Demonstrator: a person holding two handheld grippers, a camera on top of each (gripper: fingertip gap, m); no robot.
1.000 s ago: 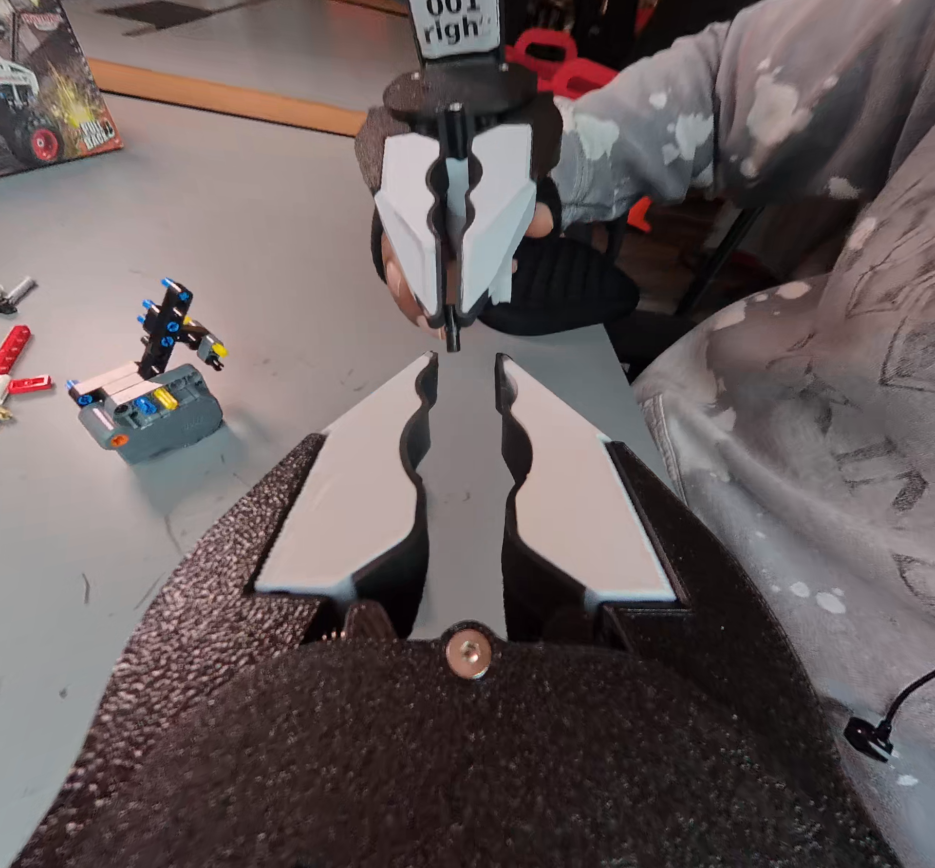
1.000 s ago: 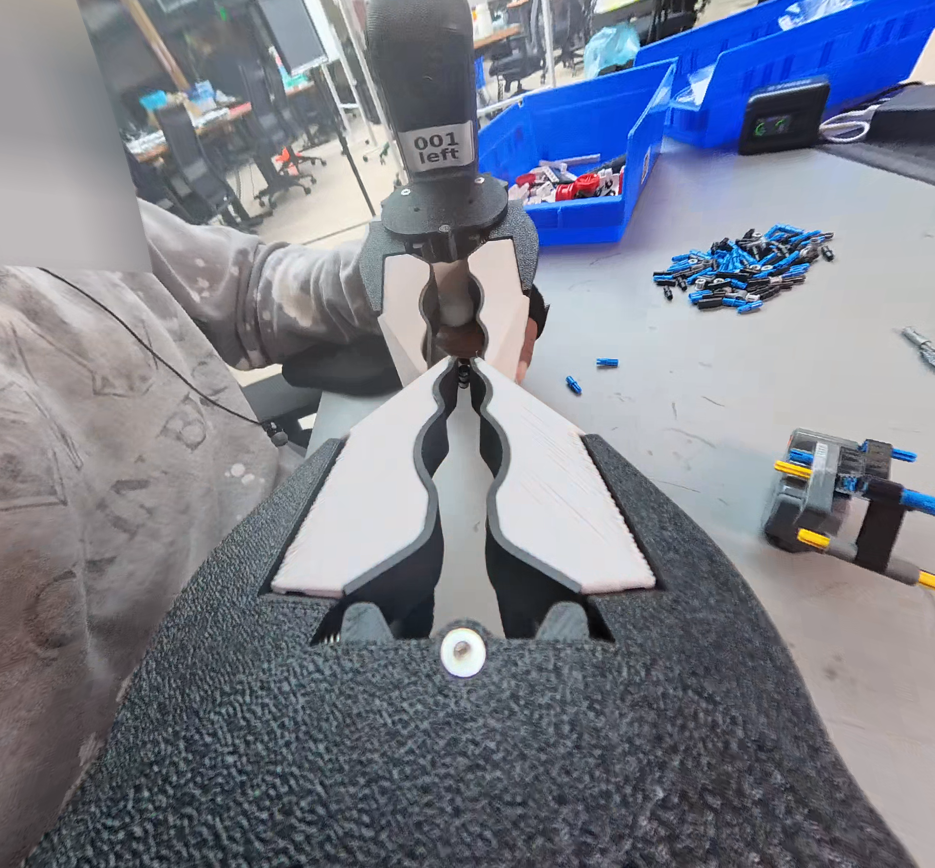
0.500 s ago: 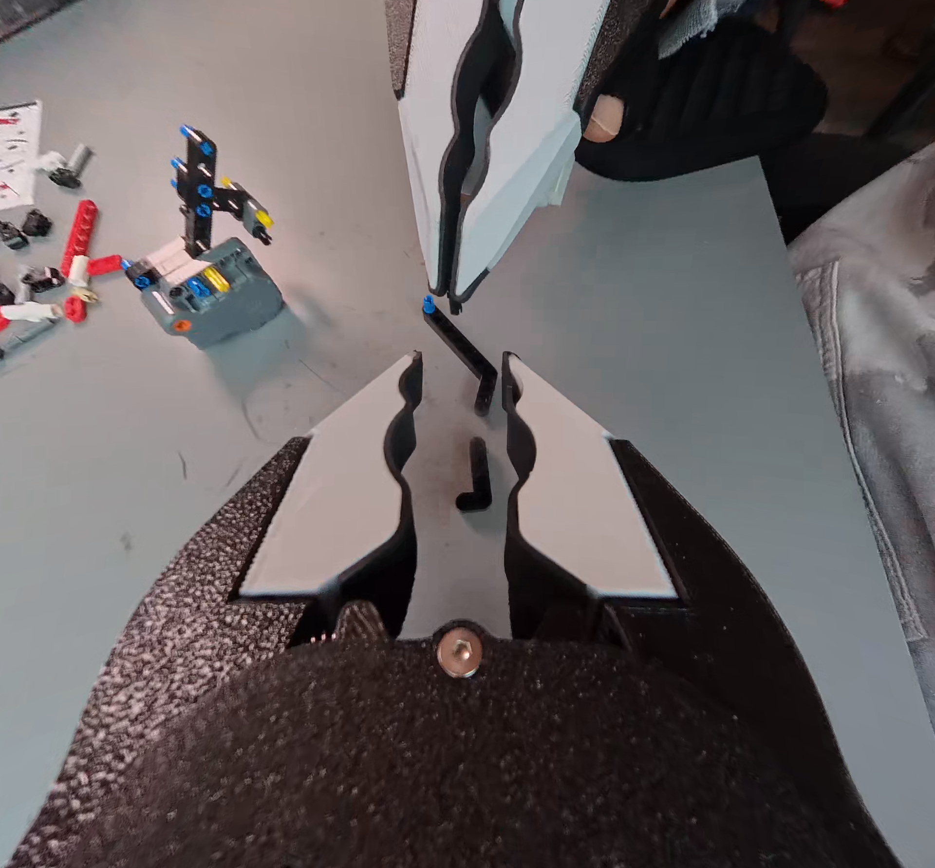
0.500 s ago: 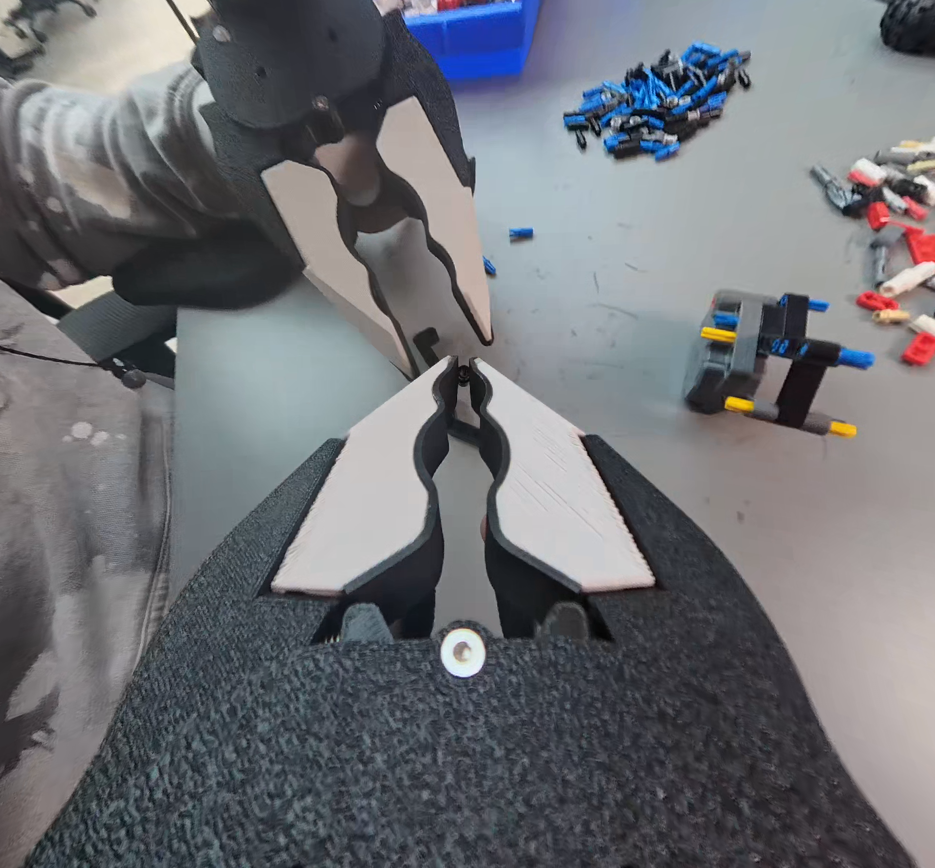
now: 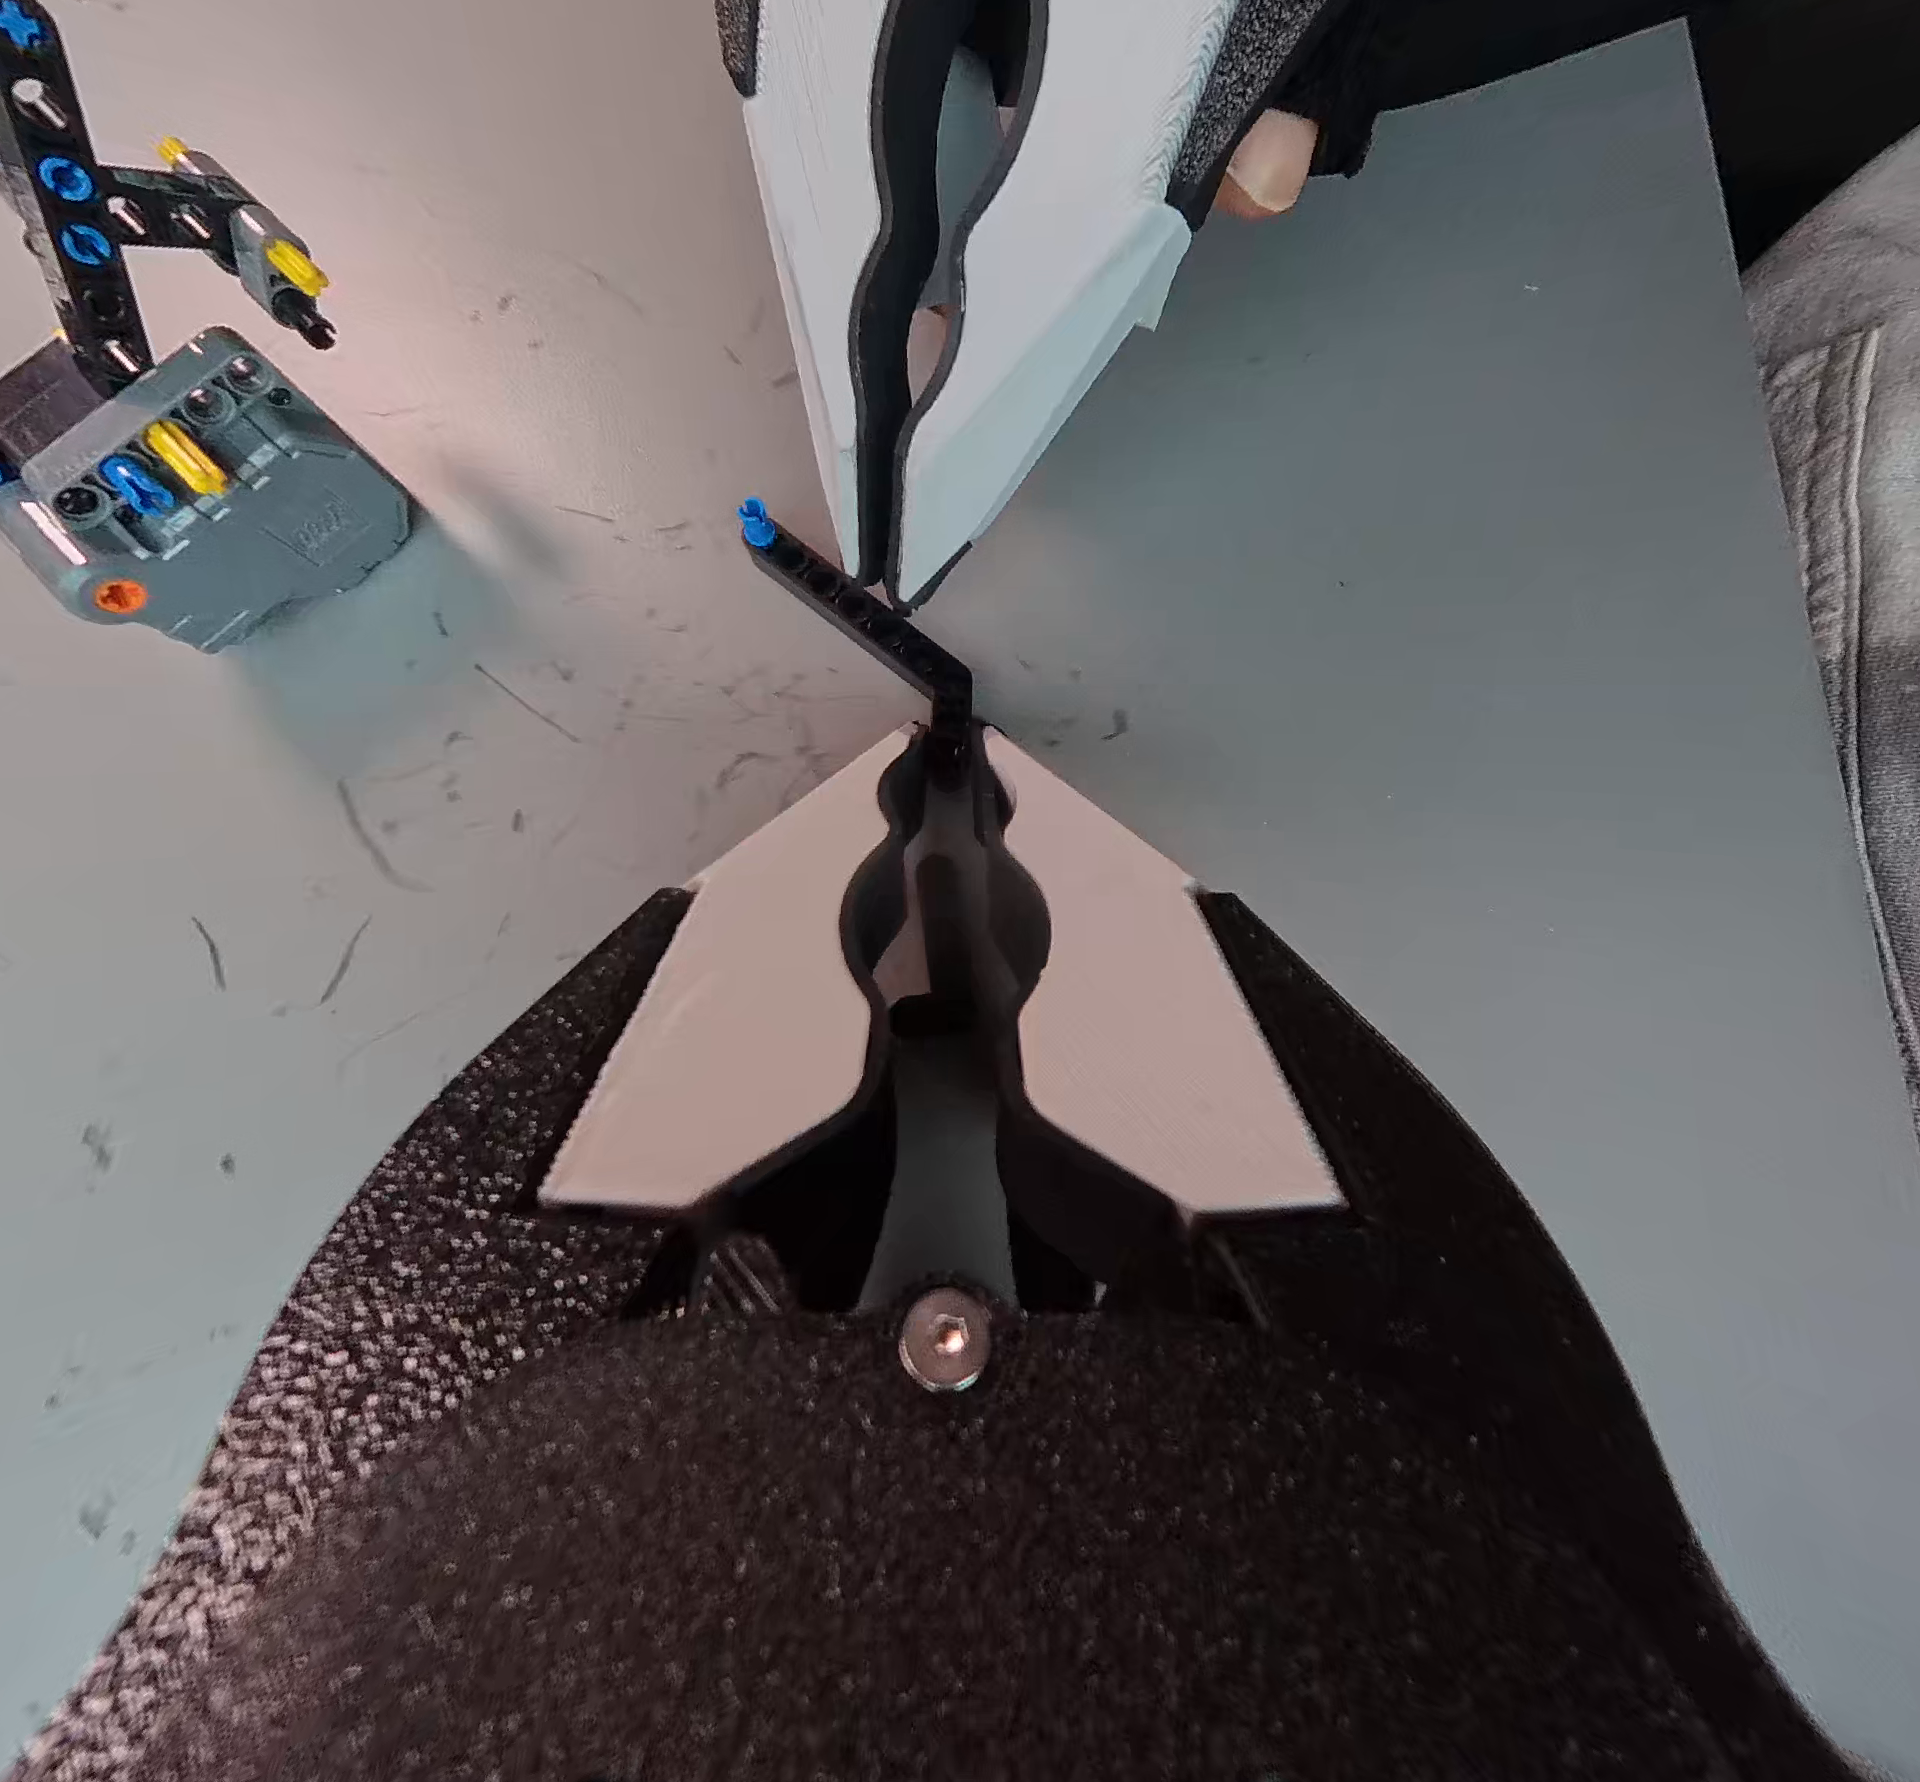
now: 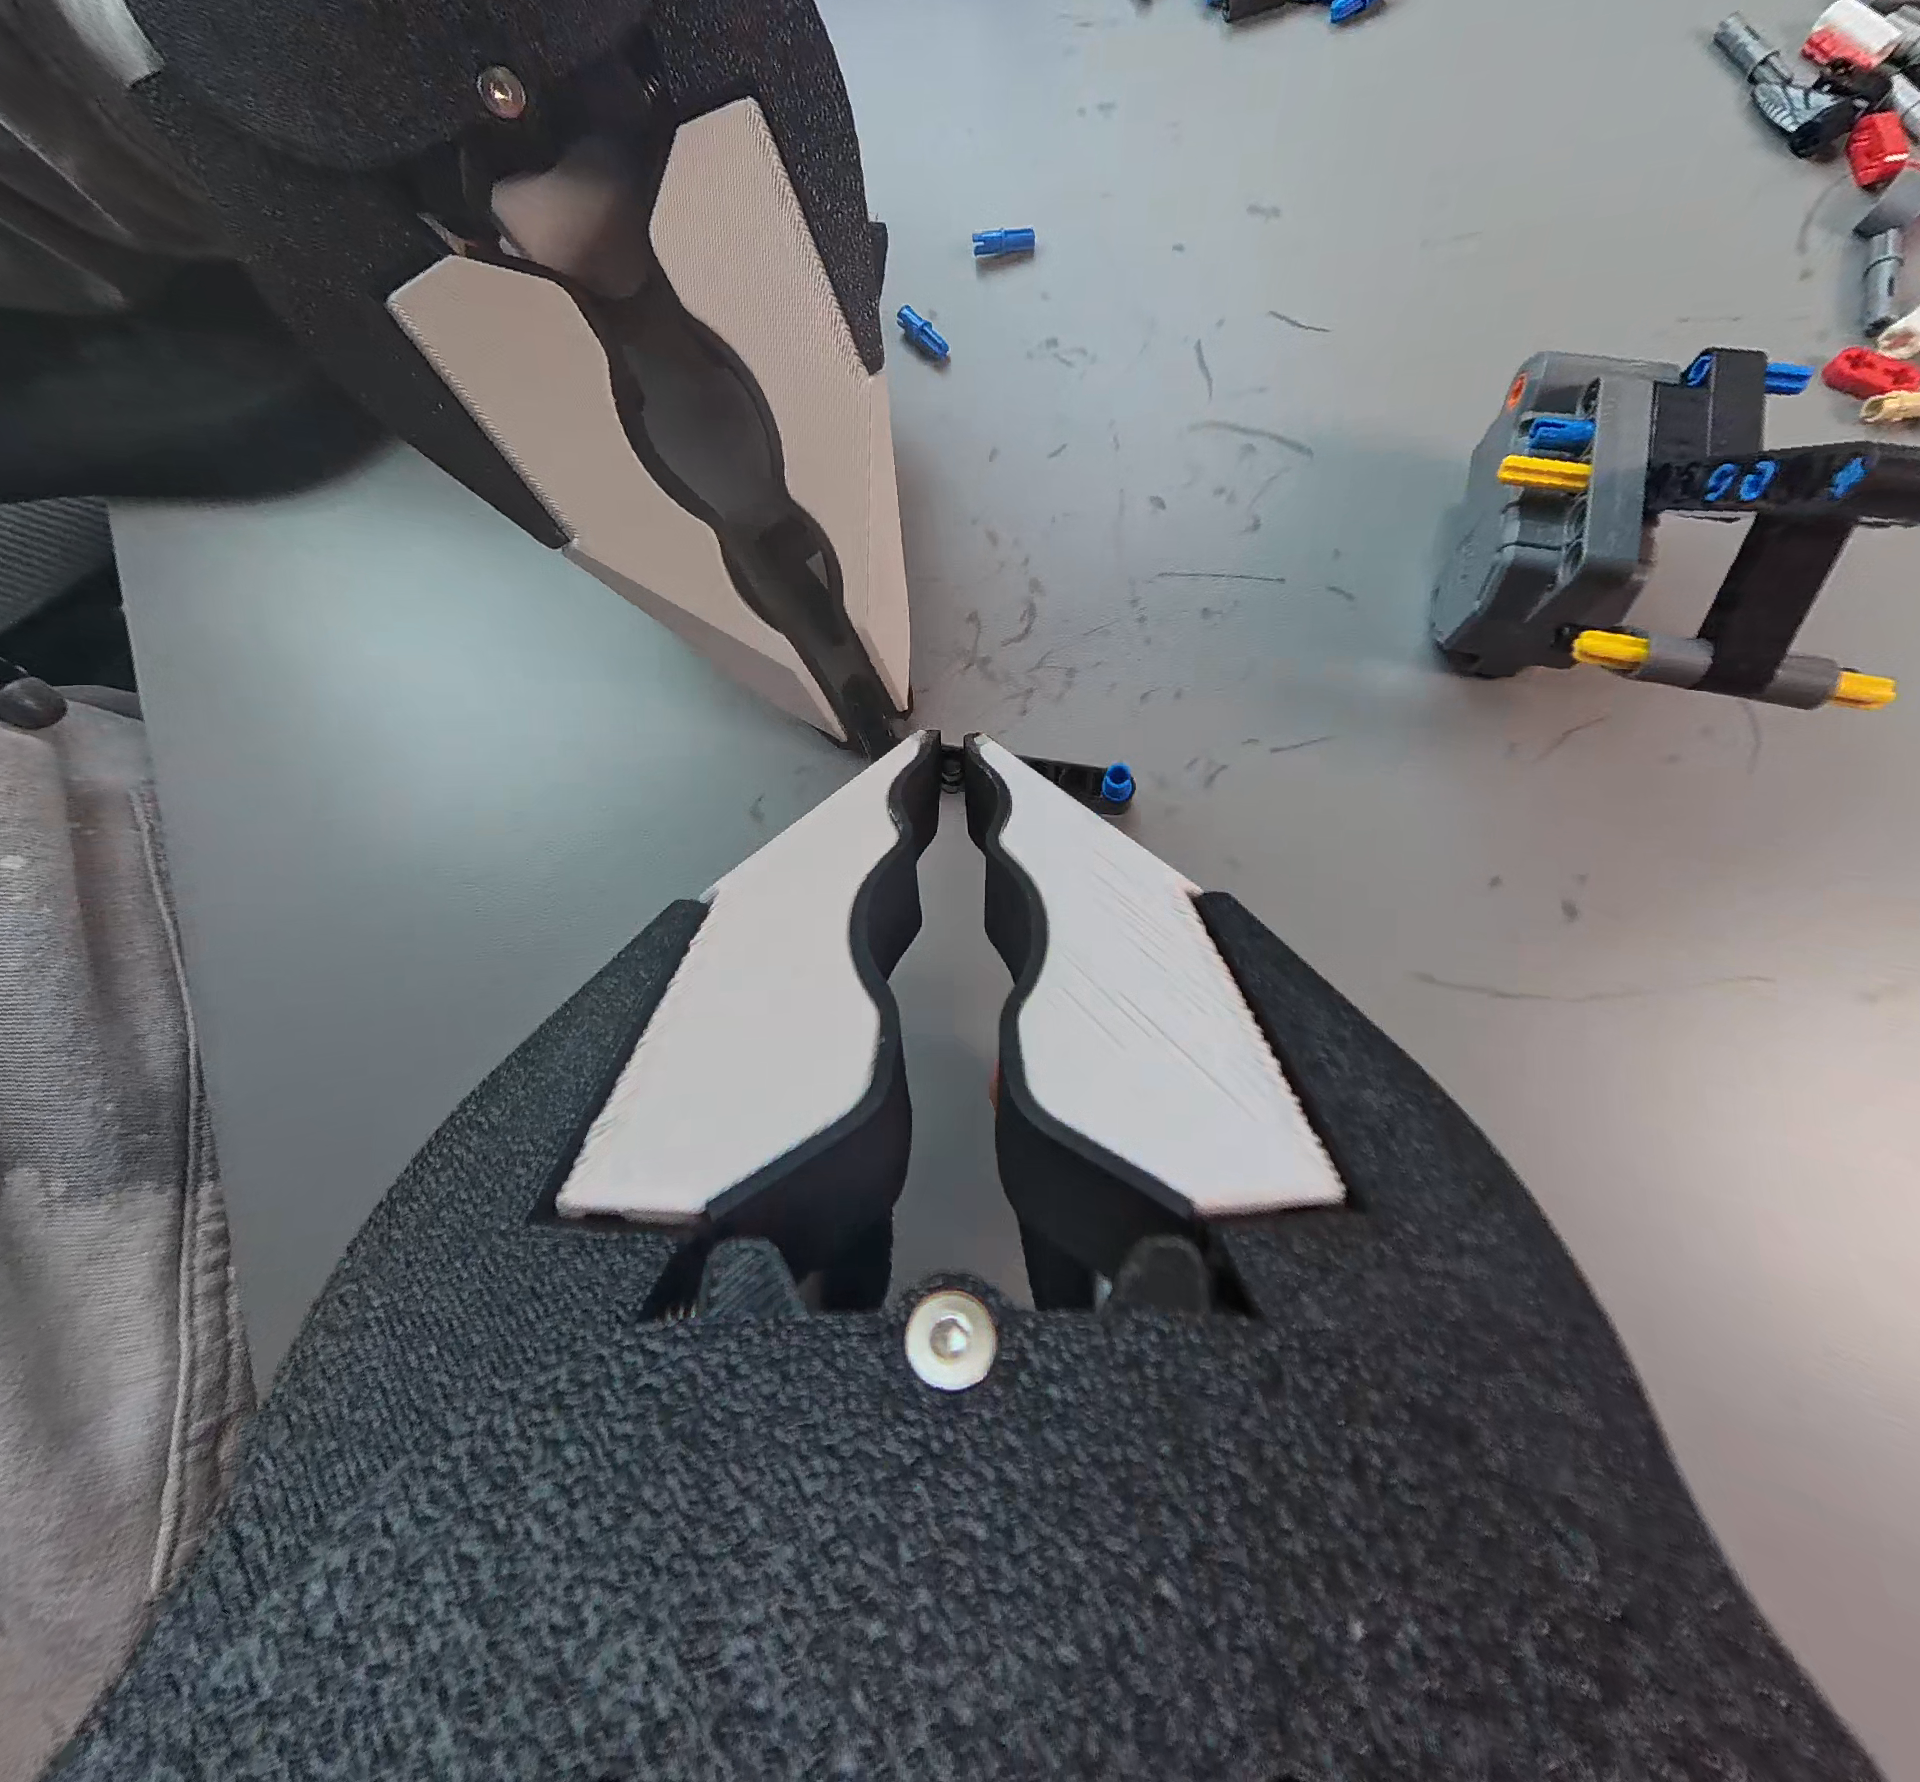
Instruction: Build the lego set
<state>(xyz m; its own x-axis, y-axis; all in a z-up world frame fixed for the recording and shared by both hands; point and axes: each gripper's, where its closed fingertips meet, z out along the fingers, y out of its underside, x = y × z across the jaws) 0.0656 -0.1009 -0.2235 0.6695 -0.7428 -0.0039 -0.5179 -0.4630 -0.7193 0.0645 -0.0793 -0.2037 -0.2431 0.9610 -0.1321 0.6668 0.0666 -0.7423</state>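
Two grippers clamp one black beam [image 5: 868, 615] | left gripper [image 5: 948, 740] | right gripper [image 6: 951, 745] | two loose blue pins [image 6: 1004, 241]

Hardly any writing is showing, and none of it is reading clearly. In the left wrist view, the grey lego block [image 5: 239, 527] sitting at the left edge of the frame is carrying a small raised stamp on its side face, toward the block's lower right. The stamp is blurring into the grey plastic and its characters are not coming through. In the right wrist view, at the right edge of the frame, the black crossbeam [image 6: 1766, 480] on that block is showing blue shapes that are looking like figures. They are blue pin ends [image 6: 1730, 482] sitting in its holes, not print.
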